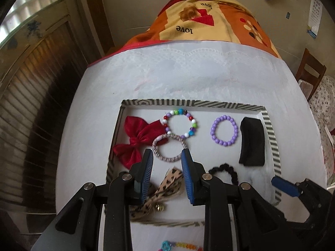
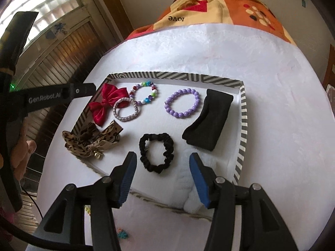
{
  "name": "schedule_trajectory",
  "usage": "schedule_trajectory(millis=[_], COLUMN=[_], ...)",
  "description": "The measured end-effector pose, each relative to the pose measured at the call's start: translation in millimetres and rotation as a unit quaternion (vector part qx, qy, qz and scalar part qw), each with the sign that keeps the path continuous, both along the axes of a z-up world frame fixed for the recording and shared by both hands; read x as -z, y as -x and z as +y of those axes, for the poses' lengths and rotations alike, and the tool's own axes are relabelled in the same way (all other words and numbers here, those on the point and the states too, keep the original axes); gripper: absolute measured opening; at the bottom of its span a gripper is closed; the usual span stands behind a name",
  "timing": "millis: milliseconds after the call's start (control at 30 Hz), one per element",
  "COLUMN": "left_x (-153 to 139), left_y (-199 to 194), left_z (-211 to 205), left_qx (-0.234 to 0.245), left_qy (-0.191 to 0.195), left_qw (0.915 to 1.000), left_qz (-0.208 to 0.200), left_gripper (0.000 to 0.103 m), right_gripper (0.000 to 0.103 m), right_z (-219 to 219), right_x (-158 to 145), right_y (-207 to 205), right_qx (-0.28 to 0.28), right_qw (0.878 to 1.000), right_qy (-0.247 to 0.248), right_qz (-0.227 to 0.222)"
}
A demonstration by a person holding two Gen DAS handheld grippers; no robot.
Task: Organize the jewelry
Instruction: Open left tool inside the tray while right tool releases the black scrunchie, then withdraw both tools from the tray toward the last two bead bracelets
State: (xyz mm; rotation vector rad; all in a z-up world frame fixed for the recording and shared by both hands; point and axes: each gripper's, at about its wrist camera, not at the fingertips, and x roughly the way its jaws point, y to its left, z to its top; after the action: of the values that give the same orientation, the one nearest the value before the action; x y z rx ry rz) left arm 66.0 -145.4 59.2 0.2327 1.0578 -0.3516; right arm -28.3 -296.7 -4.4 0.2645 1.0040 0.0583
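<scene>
A striped-rim tray (image 1: 270,131) (image 2: 242,113) holds a red bow (image 1: 138,138) (image 2: 106,102), a multicolour bead bracelet (image 1: 181,123) (image 2: 144,95), a woven hair tie (image 1: 169,148) (image 2: 126,109), a purple bead bracelet (image 1: 224,129) (image 2: 182,103), a black headband (image 1: 252,144) (image 2: 209,119), a black scrunchie (image 1: 226,171) (image 2: 157,152) and a leopard bow (image 1: 167,188) (image 2: 94,140). My left gripper (image 1: 167,156) is open and empty above the leopard bow, near the woven tie. My right gripper (image 2: 163,159) is open and empty, over the scrunchie.
The tray sits on a white-covered table (image 1: 188,79) (image 2: 209,52). A colourful bead piece (image 1: 180,245) (image 2: 123,234) lies on the cloth in front of the tray. A patterned blanket (image 1: 209,21) lies behind. A wooden chair (image 1: 312,71) stands right. The left gripper's body (image 2: 52,98) shows at left.
</scene>
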Motion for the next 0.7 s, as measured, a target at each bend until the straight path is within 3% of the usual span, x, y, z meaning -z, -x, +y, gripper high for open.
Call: schedule_trajectory(millis=[700], left_x=[-5], left_y=[69], left_z=[44], left_qx=[-0.01], left_qy=[0.012], left_qw=[0.9999], left_qz=[-0.003], left_gripper=[0.008], right_gripper=[0.058], right_z=[29], right_x=[-7], right_y=[56], right_qx=[-0.001], right_qw=[1.0], right_qy=[0.017], right_qz=[0.0])
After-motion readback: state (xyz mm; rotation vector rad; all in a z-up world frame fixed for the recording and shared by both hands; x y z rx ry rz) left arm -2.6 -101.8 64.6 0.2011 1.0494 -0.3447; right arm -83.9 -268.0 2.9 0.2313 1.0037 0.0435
